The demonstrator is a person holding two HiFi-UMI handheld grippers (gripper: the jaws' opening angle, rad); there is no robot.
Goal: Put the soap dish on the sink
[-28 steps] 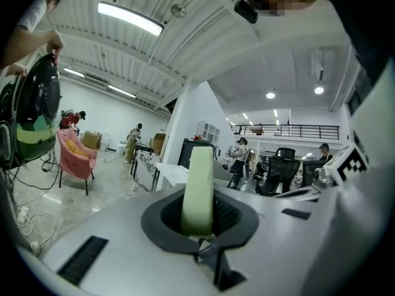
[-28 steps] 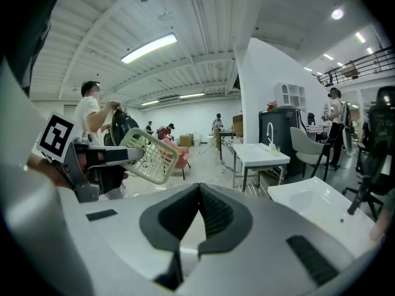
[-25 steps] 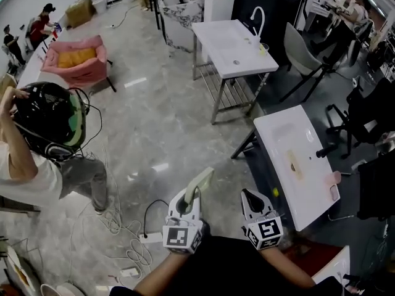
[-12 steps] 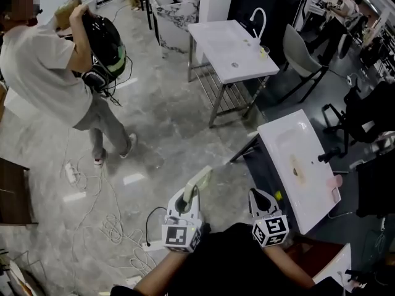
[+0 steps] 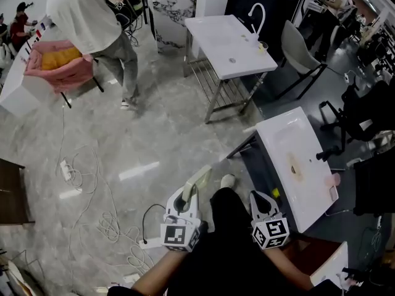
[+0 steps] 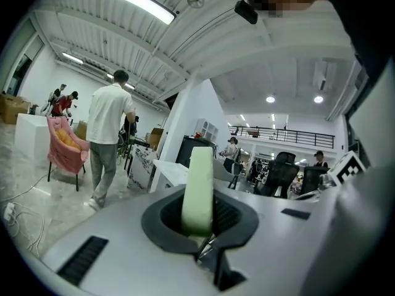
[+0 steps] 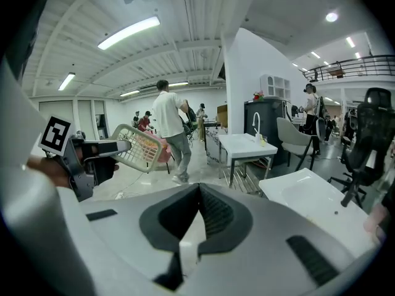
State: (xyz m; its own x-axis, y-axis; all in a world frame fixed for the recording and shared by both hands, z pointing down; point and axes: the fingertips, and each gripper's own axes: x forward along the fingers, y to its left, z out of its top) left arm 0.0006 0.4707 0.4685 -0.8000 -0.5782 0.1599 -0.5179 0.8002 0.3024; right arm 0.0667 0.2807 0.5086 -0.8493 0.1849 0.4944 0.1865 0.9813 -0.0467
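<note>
**Desk:** What's the room like?
**Operator:** From my remote seat I see a polished grey floor (image 5: 154, 134), a power strip (image 5: 65, 169) and a pink armchair (image 5: 62, 76).
**Desk:** And overhead?
**Operator:** Strip lights (image 6: 139, 3) on a ribbed white ceiling (image 7: 185, 17). A railed mezzanine (image 6: 284, 134) is behind.
</note>
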